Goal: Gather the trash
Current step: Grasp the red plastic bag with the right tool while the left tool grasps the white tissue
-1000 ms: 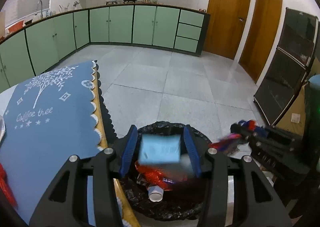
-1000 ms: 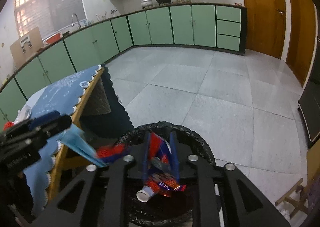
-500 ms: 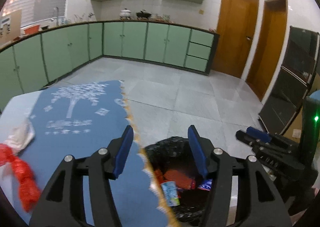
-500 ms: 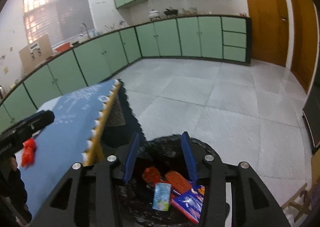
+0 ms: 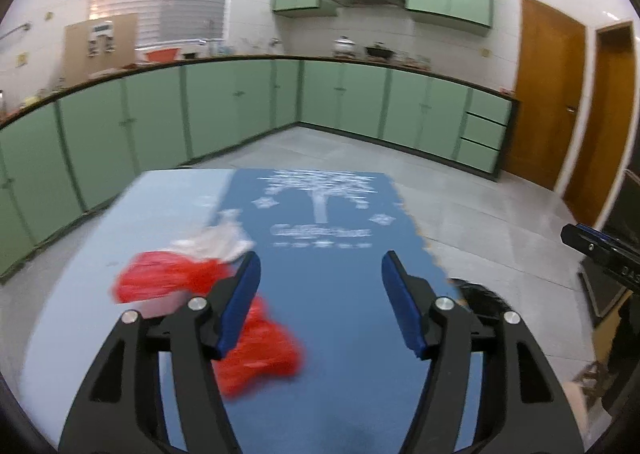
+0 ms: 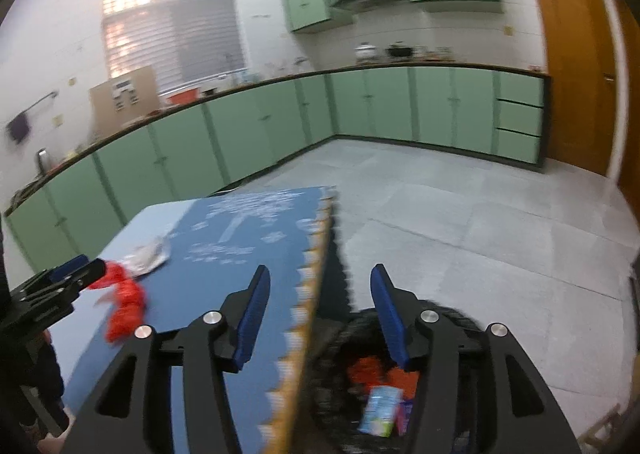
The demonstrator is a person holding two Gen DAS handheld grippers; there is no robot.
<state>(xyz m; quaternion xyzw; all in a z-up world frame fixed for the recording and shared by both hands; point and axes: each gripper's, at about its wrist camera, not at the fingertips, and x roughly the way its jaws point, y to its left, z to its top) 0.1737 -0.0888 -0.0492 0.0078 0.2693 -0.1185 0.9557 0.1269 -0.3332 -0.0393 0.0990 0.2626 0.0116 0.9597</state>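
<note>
I am holding the left gripper point(image 5: 320, 290) over the blue tablecloth point(image 5: 340, 318); its jaws are opening and nothing is sitting between the blue pads. Just beside its left finger, crumpled red plastic trash point(image 5: 256, 350) is lying on the cloth, and a whitish wrapper point(image 5: 216, 244) is resting a little farther along, touching the red piece (both are blurred, so I cannot make out more). I am keeping the right gripper point(image 6: 318, 302) above the scalloped table edge point(image 6: 308, 294), and its jaws are opening too, with nothing between them. Below its right finger, the black-lined trash bin point(image 6: 456, 314) is standing on the tiled floor beside the table, already holding an orange-red wrapper point(image 6: 364, 370) and a small pale carton point(image 6: 380, 410). From the right wrist view the left gripper is showing at the left edge, near the red trash.
</note>
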